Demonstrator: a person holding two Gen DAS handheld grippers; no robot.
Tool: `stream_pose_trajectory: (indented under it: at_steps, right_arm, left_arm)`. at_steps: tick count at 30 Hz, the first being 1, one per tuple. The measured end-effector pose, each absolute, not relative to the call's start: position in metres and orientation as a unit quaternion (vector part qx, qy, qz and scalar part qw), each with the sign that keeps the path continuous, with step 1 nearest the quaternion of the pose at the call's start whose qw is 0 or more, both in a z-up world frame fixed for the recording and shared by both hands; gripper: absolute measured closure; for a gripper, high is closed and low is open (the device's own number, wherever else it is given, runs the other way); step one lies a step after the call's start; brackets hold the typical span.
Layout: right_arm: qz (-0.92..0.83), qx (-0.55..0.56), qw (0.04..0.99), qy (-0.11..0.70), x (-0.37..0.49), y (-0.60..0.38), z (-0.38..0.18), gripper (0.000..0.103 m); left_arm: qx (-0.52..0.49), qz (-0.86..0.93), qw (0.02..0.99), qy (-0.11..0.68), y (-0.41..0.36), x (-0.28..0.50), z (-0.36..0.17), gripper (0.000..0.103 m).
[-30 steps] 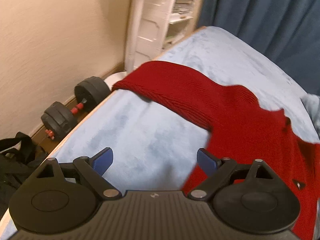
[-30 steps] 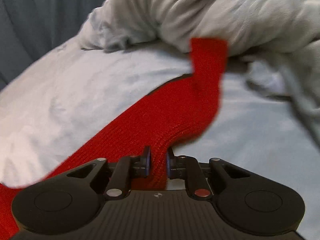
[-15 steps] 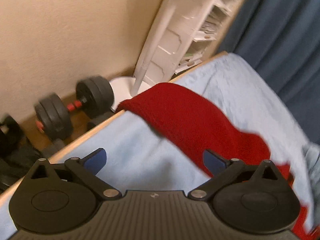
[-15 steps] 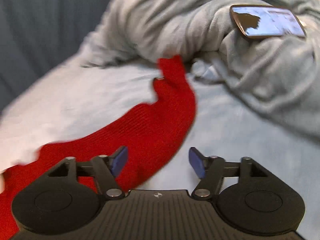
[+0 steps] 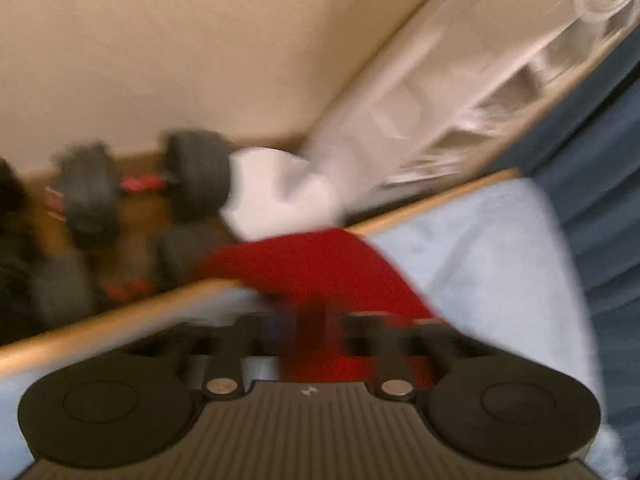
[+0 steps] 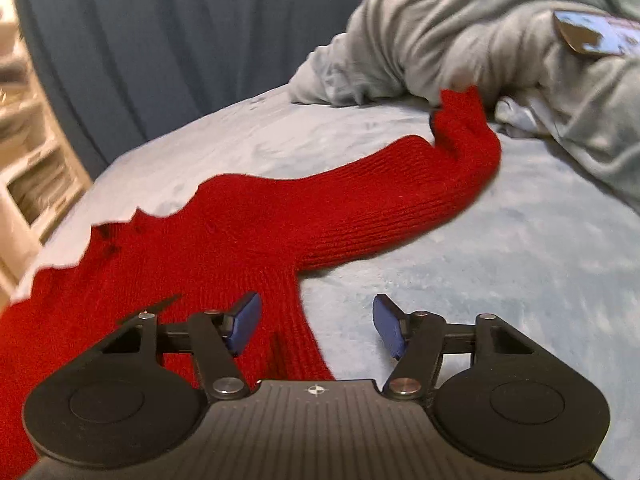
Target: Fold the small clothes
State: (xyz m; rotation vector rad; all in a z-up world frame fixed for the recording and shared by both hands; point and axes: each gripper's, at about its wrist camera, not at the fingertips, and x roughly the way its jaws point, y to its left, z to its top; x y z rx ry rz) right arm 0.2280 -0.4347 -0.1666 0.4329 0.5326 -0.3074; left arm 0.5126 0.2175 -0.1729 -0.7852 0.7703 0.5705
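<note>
Left wrist view, heavily blurred. The left gripper [image 5: 308, 332] has just been closing, and its fingers stand nearly together with red knit between them: they appear clamped on the sleeve end of the red sweater [image 5: 320, 264], which lies at the edge of the bed [image 5: 480, 248], over the wooden bed rail [image 5: 120, 312]. Beyond the rail, on the floor, are dumbbells [image 5: 192, 176], a white base [image 5: 280, 196] and a white shelf unit [image 5: 460, 92]; a dark blue curtain [image 5: 600, 160] closes the right side. Judged step: taking hold of a spread sleeve so that it can be folded in over the body. The next move calls for lifting the sleeve clear of the rail and carrying it inward without dragging the rest of the garment.

Right wrist view, sharp. The right gripper [image 6: 316, 324] has its fingers [image 6: 244, 320] apart, after narrowing slightly, and nothing is pinched; the left finger hovers over the sweater's body, the right over bare bedding. The other sleeve [image 6: 400, 188] stretches away across the bed, its cuff [image 6: 464, 108] touching a heap of grey blanket [image 6: 460, 32]. A phone [image 6: 596, 36] rests on that heap. The blanket crowds the cuff and may snag it during a fold; the phone could slide if the heap is disturbed.
</note>
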Motion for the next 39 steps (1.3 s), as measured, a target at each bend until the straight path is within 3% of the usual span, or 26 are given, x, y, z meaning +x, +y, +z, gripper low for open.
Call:
stream_pose_trajectory:
  at_steps: [4,9,15,18,20,21,22,24,26,28,32,34,39]
  right_arm:
    - [-0.141,0.235,0.927,0.257,0.226,-0.441,-0.163,0.041]
    - [-0.134,0.256,0.925,0.248,0.218,-0.448,-0.157,0.041]
    - [-0.134,0.269,0.926,0.229,0.213,-0.451,-0.146,0.041]
    - [-0.135,0.271,0.925,0.228,0.212,-0.452,-0.145,0.041]
    - [-0.135,0.275,0.924,0.231,0.213,-0.454,-0.147,0.041]
    - [-0.135,0.277,0.923,0.233,0.213,-0.455,-0.147,0.041]
    - [-0.134,0.278,0.922,0.236,0.214,-0.455,-0.148,0.041]
    - [-0.13,0.282,0.92,0.238,0.215,-0.457,-0.148,0.041]
    - [-0.126,0.288,0.919,0.236,0.214,-0.459,-0.147,0.041]
    - [-0.126,0.296,0.917,0.234,0.214,-0.46,-0.147,0.041]
    - [-0.126,0.324,0.905,0.246,0.218,-0.463,-0.156,0.041]
    - [-0.121,0.347,0.896,0.248,0.218,-0.465,-0.16,0.041]
    - [-0.098,0.377,0.892,0.227,0.228,-0.463,-0.144,0.04]
  left_arm:
    - [-0.355,0.307,0.812,0.346,0.208,0.486,-0.149,0.09]
    - [-0.262,0.324,0.84,0.346,0.167,0.487,-0.118,0.09]
    - [-0.084,0.12,0.96,0.239,0.002,0.475,-0.03,0.09]
    - [0.002,-0.03,0.972,0.234,-0.094,0.436,-0.041,0.09]
    - [0.077,-0.105,0.955,0.268,-0.142,0.404,-0.082,0.086]
    - [0.126,-0.121,0.938,0.301,-0.159,0.389,-0.113,0.084]
    - [0.162,-0.124,0.92,0.334,-0.166,0.379,-0.138,0.073]
    - [0.186,-0.134,0.891,0.393,-0.156,0.365,-0.174,0.064]
    - [0.195,-0.132,0.889,0.392,-0.128,0.354,-0.18,0.053]
    - [0.182,-0.105,0.905,0.369,-0.1,0.356,-0.166,0.011]
    - [0.095,-0.06,0.944,0.311,-0.051,0.396,-0.117,0.007]
    - [0.058,-0.028,0.95,0.305,-0.041,0.426,-0.103,0.0]
    - [0.017,0.006,0.923,0.385,-0.028,0.513,-0.117,0.0]
